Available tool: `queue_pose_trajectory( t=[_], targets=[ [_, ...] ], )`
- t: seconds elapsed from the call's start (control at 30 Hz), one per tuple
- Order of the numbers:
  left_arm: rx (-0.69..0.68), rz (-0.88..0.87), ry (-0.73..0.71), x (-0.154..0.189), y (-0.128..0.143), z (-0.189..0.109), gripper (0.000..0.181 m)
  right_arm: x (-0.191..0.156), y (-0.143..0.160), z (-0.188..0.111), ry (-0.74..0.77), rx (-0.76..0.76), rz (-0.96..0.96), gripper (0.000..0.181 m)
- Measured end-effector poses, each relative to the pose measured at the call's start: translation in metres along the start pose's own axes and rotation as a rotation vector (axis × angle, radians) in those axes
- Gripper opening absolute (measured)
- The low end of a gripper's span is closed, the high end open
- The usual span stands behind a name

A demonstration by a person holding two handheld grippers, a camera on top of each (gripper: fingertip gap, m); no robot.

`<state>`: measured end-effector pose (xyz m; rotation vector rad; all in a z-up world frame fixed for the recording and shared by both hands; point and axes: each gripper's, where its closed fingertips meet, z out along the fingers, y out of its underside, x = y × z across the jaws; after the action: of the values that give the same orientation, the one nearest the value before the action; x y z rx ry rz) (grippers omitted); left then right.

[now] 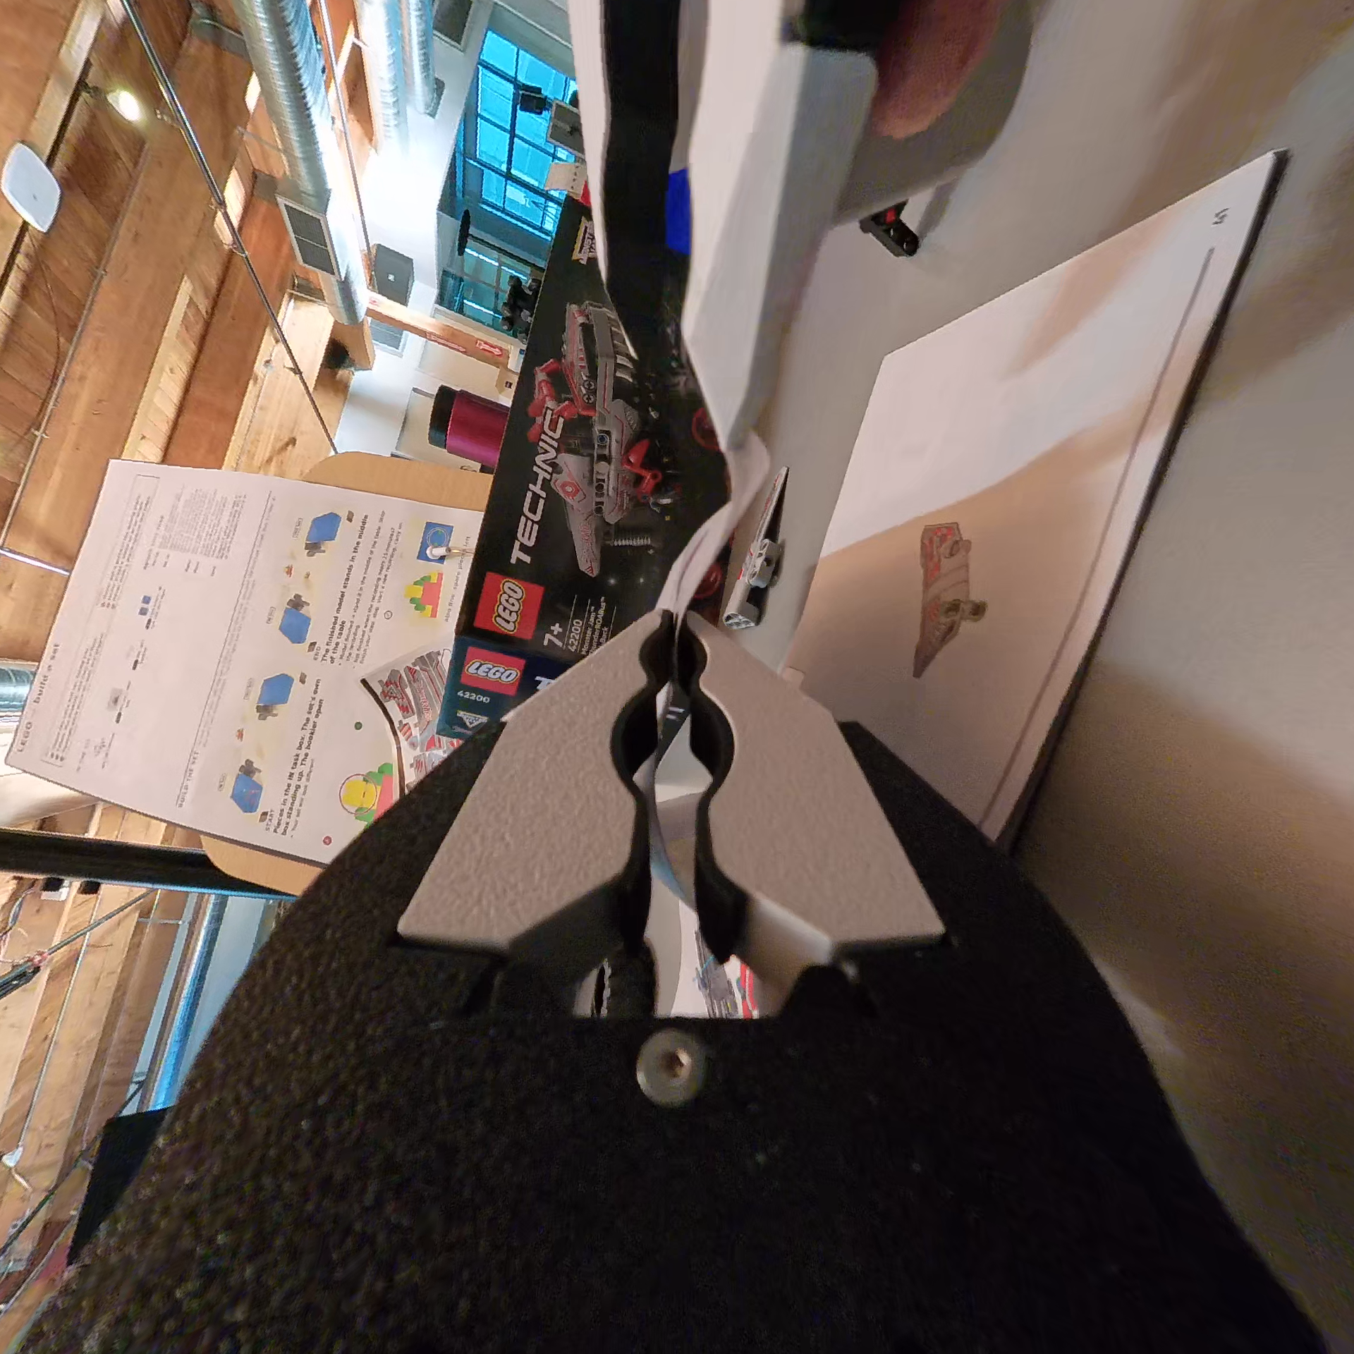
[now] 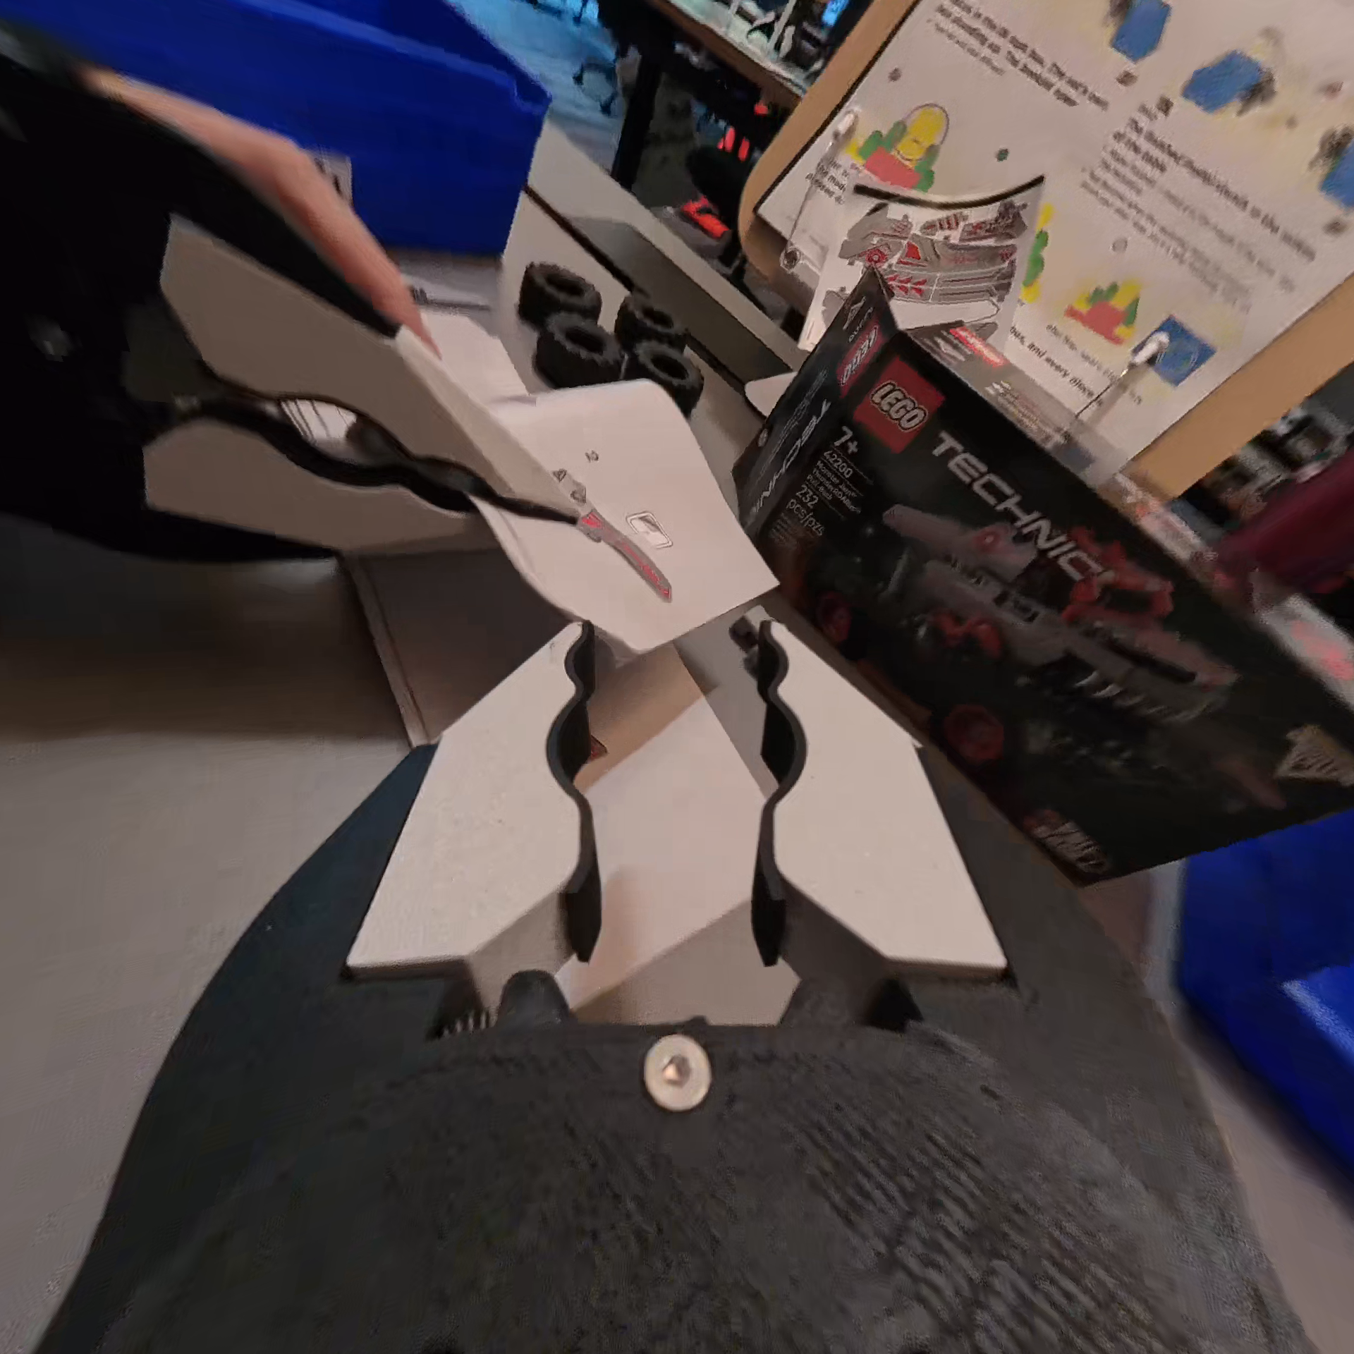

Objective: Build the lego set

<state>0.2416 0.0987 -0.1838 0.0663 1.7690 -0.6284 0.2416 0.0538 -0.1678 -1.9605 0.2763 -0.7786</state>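
My left gripper [image 1: 672, 623] is shut on the edge of a white page of the instruction booklet [image 1: 1026, 513], which lies open on the table. The page [image 2: 645, 469] is lifted and curled. In the right wrist view the left gripper [image 2: 571, 516] pinches it from the left. My right gripper [image 2: 674, 637] is open and empty, just below the lifted page. The black Lego box [image 2: 989, 586] stands tilted to the right, and also shows in the left wrist view [image 1: 586, 476]. A grey Lego piece [image 1: 762, 557] lies by the box.
Several black tyres [image 2: 608, 337] sit on the table behind the page. A blue bin [image 2: 366, 110] is at the back left, another [image 2: 1282, 952] at the right. An instruction board [image 2: 1099, 183] with a sticker sheet [image 2: 938, 249] stands behind the box. A small black and red piece [image 1: 890, 231] lies near the booklet.
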Motion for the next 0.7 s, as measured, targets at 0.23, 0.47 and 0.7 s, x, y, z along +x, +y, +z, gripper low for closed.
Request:
queue_pose_trajectory(
  t=[0.23, 0.47, 0.7],
  targets=[
    [0.003, 0.003, 0.002, 0.001, -0.001, 0.000, 0.000, -0.009, 0.001, 0.003, -0.002, -0.021, -0.096, 0.036],
    [0.011, 0.009, 0.001, 0.001, -0.003, 0.000, 0.000, -0.008, -0.010, 0.000, 0.024, 0.048, -0.226, 0.024],
    [0.019, 0.029, 0.011, 0.005, -0.006, 0.000, 0.000, -0.014, -0.015, 0.000, 0.097, -0.010, -0.652, 0.008]
  ],
)
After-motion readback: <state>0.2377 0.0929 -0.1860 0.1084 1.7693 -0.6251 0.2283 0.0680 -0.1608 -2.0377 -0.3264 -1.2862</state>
